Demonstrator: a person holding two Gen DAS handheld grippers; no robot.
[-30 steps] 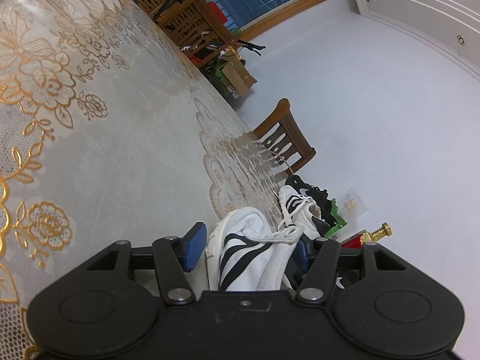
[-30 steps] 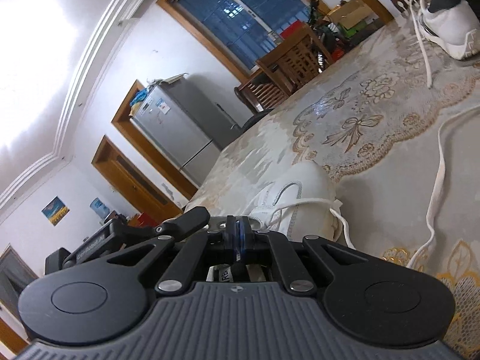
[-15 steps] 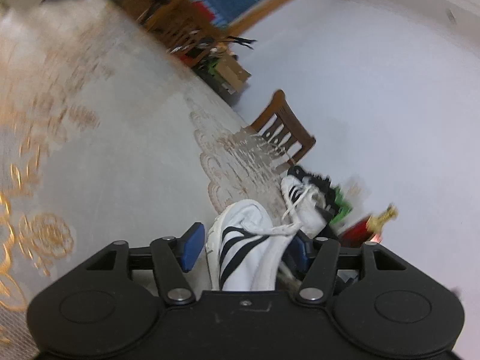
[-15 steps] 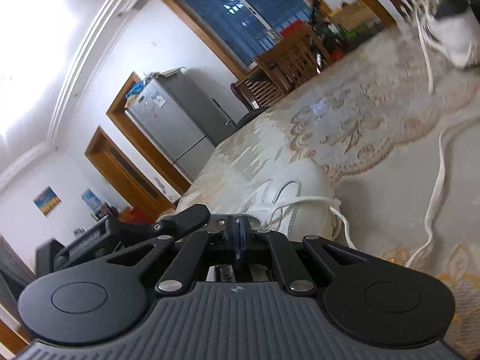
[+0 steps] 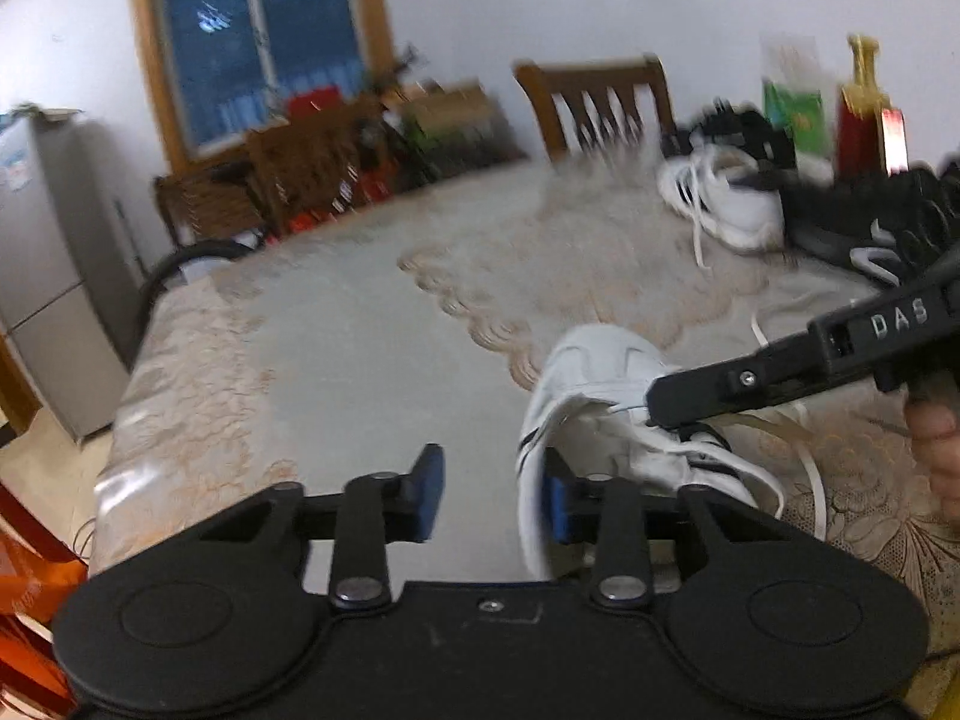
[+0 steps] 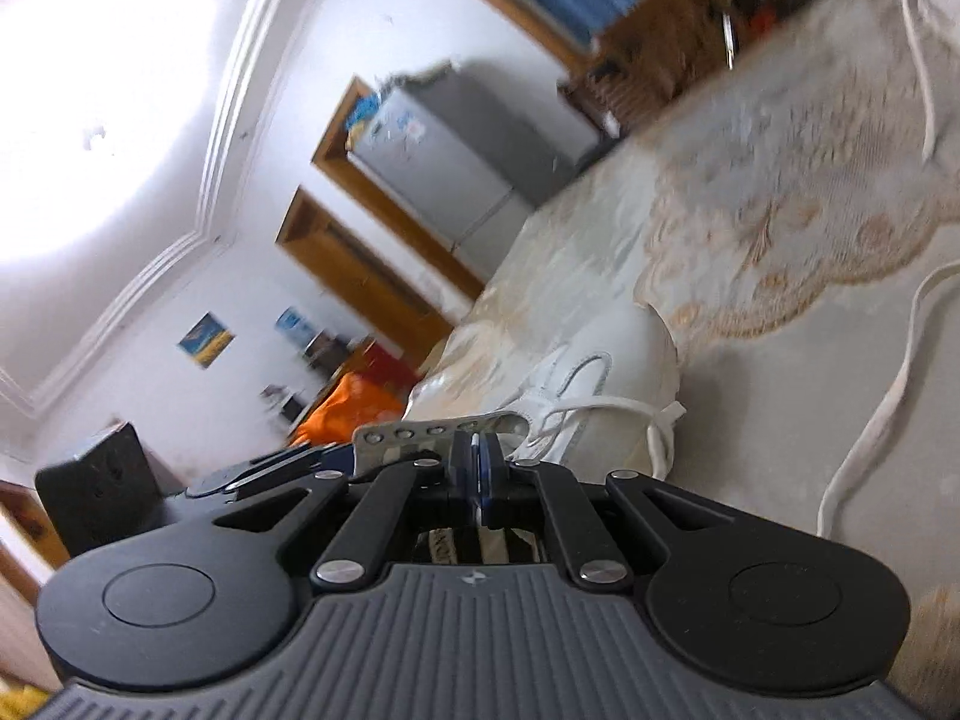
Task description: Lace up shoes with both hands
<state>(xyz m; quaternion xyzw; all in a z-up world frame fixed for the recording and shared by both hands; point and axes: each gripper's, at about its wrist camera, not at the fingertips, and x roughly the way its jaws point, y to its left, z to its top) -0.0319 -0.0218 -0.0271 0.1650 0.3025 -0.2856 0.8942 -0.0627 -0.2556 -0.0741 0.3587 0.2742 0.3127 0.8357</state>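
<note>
My left fingers (image 5: 492,495) have just been closing, yet stand apart with nothing between them. My right fingers (image 6: 479,471) are pinched together at the white shoe's (image 5: 606,396) lace, on the counter (image 5: 360,324).

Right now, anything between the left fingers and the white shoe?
Nothing visible. The left gripper, whose jaws have just been closing, has the white shoe's side wall between its fingers, near the right-hand one. The right gripper is at the laces, clear of that gap.
</note>
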